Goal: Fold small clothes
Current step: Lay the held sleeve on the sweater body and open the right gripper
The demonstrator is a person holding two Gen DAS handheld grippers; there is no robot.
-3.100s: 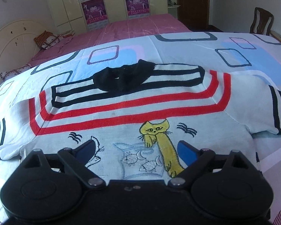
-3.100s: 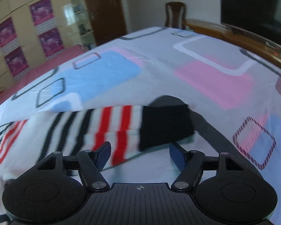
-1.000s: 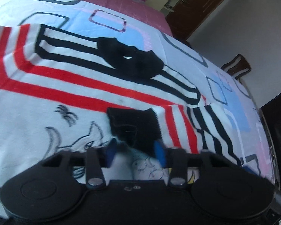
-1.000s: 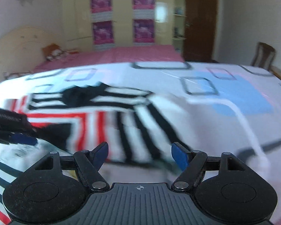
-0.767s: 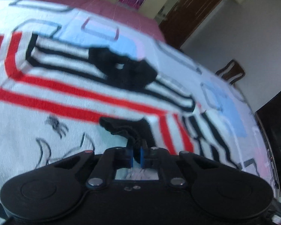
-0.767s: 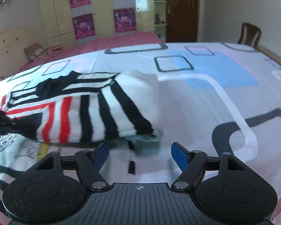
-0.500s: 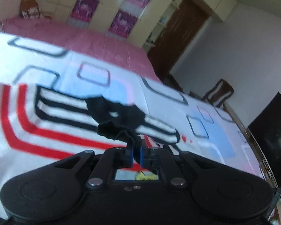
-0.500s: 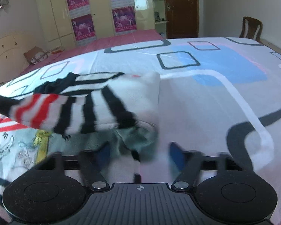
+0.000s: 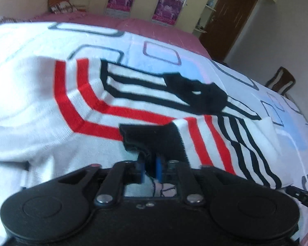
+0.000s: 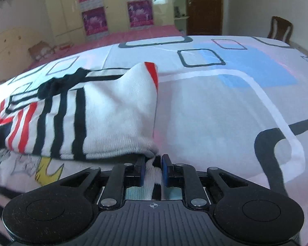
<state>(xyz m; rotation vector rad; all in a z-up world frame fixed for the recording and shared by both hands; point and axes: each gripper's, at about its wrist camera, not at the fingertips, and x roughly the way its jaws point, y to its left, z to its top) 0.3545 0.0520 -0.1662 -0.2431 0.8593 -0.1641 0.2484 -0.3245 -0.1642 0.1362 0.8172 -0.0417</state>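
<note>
A white knit sweater (image 9: 51, 102) with red and black stripes and a black collar (image 9: 199, 98) lies flat on the bed. Its right sleeve is folded across the chest, so the black cuff (image 9: 154, 139) rests on the body. My left gripper (image 9: 149, 169) is at that cuff. Its jaws are opening, and the cuff's edge sits loosely between the blue pads. In the right wrist view, the folded sweater (image 10: 117, 119) lies just ahead and to the left. My right gripper (image 10: 153, 171) is closing, and its pads pinch a bunch of white fabric at the sweater's side edge.
The bedsheet (image 10: 215, 112) is white with blue, pink and grey rectangles and stretches bare to the right of the sweater. A pink bedspread (image 9: 92, 20) lies beyond it. A wooden chair (image 10: 280, 28), a dark door (image 10: 203, 6) and a wardrobe with posters (image 10: 96, 20) stand at the far side.
The left gripper brought the lifted cuff down onto the sweater's chest, and its pads have parted a little. The right gripper's wide jaws have come together on the sweater's side edge.
</note>
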